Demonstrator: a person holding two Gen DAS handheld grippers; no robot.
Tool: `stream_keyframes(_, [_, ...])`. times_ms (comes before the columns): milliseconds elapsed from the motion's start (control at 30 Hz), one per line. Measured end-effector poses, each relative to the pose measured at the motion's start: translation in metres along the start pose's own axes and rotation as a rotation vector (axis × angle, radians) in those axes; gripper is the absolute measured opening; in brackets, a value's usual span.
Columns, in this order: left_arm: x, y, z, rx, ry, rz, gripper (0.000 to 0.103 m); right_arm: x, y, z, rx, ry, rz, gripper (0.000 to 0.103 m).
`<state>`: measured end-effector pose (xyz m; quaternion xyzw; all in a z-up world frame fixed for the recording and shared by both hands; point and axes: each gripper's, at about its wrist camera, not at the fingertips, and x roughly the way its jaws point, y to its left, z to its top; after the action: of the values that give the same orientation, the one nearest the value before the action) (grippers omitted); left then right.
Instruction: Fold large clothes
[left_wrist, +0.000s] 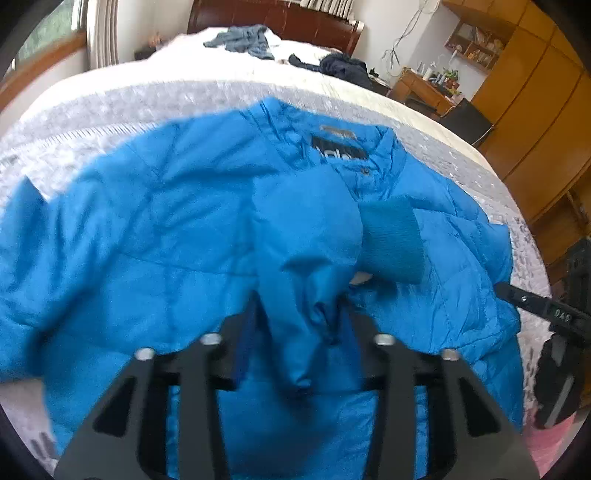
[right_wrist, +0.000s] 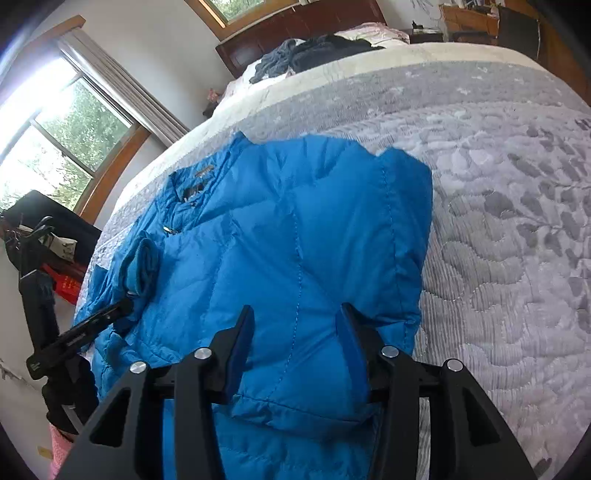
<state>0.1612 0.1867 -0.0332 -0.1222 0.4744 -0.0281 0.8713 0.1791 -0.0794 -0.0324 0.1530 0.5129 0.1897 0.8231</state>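
A bright blue puffer jacket (left_wrist: 177, 236) lies spread on the bed, its collar with a black label (left_wrist: 341, 149) at the far end. One sleeve is folded across the body, and its knit cuff (left_wrist: 391, 240) rests near the collar. My left gripper (left_wrist: 303, 317) is open, with the puffy sleeve bunched between its fingers. My right gripper (right_wrist: 295, 317) is open just above the jacket's (right_wrist: 295, 221) folded right side, the hem edge under its fingers. The cuff (right_wrist: 144, 266) and the left gripper (right_wrist: 123, 306) show at the left of the right wrist view.
The bed has a grey quilted cover (right_wrist: 498, 221). Dark clothes (left_wrist: 251, 40) are piled near the wooden headboard (left_wrist: 303, 18). A window (right_wrist: 55, 147) is on the left wall. A desk (left_wrist: 424, 88) and wooden wardrobes (left_wrist: 532, 110) stand to the right.
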Motion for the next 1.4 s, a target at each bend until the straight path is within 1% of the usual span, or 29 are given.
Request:
stream_keyframes(33, [-0.007, -0.002, -0.001, 0.010, -0.023, 0.011, 0.055, -0.006, 0.004, 0.000, -0.002, -0.008, -0.006, 0.048])
stream_keyframes(100, [-0.029, -0.010, -0.002, 0.049, -0.095, 0.043, 0.068, -0.015, 0.010, 0.000, -0.014, -0.027, -0.010, 0.051])
stream_keyframes(167, [-0.035, -0.024, -0.001, 0.099, -0.124, 0.057, 0.075, -0.021, 0.022, -0.001, -0.043, -0.042, -0.038, 0.052])
stream_keyframes(233, [-0.032, -0.046, 0.001, 0.159, -0.123, 0.067, 0.077, -0.021, 0.033, -0.003, -0.074, -0.042, -0.061, 0.052])
stream_keyframes(333, [-0.011, -0.070, 0.003, 0.220, -0.085, 0.094, 0.077, -0.016, 0.045, -0.007, -0.122, -0.030, -0.086, 0.054])
stream_keyframes(400, [0.007, -0.078, 0.003, 0.236, -0.057, 0.143, 0.077, -0.012, 0.046, -0.008, -0.129, -0.026, -0.109, 0.054])
stream_keyframes(433, [0.017, -0.081, 0.004, 0.241, -0.049, 0.171, 0.076, -0.011, 0.044, -0.008, -0.128, -0.023, -0.118, 0.054])
stream_keyframes(467, [0.021, -0.083, 0.003, 0.246, -0.047, 0.192, 0.072, -0.008, 0.042, -0.008, -0.125, -0.019, -0.127, 0.054])
stream_keyframes(500, [0.027, -0.085, 0.003, 0.258, -0.047, 0.232, 0.063, -0.007, 0.039, -0.009, -0.120, -0.015, -0.129, 0.054])
stream_keyframes(533, [0.030, -0.084, 0.002, 0.263, -0.053, 0.255, 0.056, -0.006, 0.038, -0.010, -0.118, -0.013, -0.130, 0.054])
stream_keyframes(567, [0.031, -0.084, 0.002, 0.267, -0.061, 0.267, 0.048, -0.005, 0.037, -0.010, -0.120, -0.013, -0.133, 0.054])
stream_keyframes(633, [0.027, -0.076, 0.004, 0.245, -0.070, 0.235, 0.042, -0.004, 0.040, -0.012, -0.138, -0.019, -0.158, 0.054])
stream_keyframes(667, [0.025, -0.072, 0.005, 0.232, -0.075, 0.229, 0.030, -0.004, 0.041, -0.012, -0.144, -0.021, -0.168, 0.054])
stream_keyframes(700, [0.021, -0.067, 0.005, 0.218, -0.081, 0.233, 0.014, -0.004, 0.042, -0.013, -0.154, -0.024, -0.181, 0.054])
stream_keyframes(800, [0.000, -0.042, 0.010, 0.136, -0.093, 0.145, 0.013, -0.002, 0.046, -0.014, -0.171, -0.026, -0.202, 0.054])
stream_keyframes(900, [-0.019, -0.018, 0.010, 0.092, -0.120, 0.118, 0.012, 0.000, 0.046, -0.014, -0.178, -0.025, -0.207, 0.055])
stream_keyframes(967, [-0.028, 0.000, 0.011, 0.056, -0.129, 0.119, 0.012, 0.000, 0.045, -0.014, -0.178, -0.024, -0.205, 0.055])
stream_keyframes(1100, [-0.043, 0.046, 0.009, -0.030, -0.132, 0.149, 0.014, 0.000, 0.045, -0.013, -0.174, -0.021, -0.201, 0.055])
stream_keyframes(1133, [-0.048, 0.063, 0.007, -0.068, -0.138, 0.168, 0.014, 0.000, 0.044, -0.013, -0.171, -0.020, -0.200, 0.055])
stream_keyframes(1200, [-0.056, 0.084, 0.006, -0.103, -0.156, 0.206, 0.014, -0.001, 0.045, -0.013, -0.168, -0.020, -0.199, 0.055])
stream_keyframes(1267, [-0.065, 0.093, 0.006, -0.124, -0.173, 0.216, 0.014, -0.005, 0.048, -0.013, -0.164, -0.026, -0.184, 0.055])
stream_keyframes(1333, [-0.073, 0.090, 0.007, -0.119, -0.189, 0.199, 0.014, -0.010, 0.051, -0.012, -0.159, -0.029, -0.139, 0.055])
stream_keyframes(1367, [-0.075, 0.085, 0.008, -0.108, -0.192, 0.190, 0.017, -0.013, 0.054, -0.013, -0.155, -0.031, -0.116, 0.055])
stream_keyframes(1400, [-0.074, 0.077, 0.009, -0.092, -0.196, 0.177, 0.023, -0.015, 0.056, -0.013, -0.156, -0.033, -0.106, 0.055])
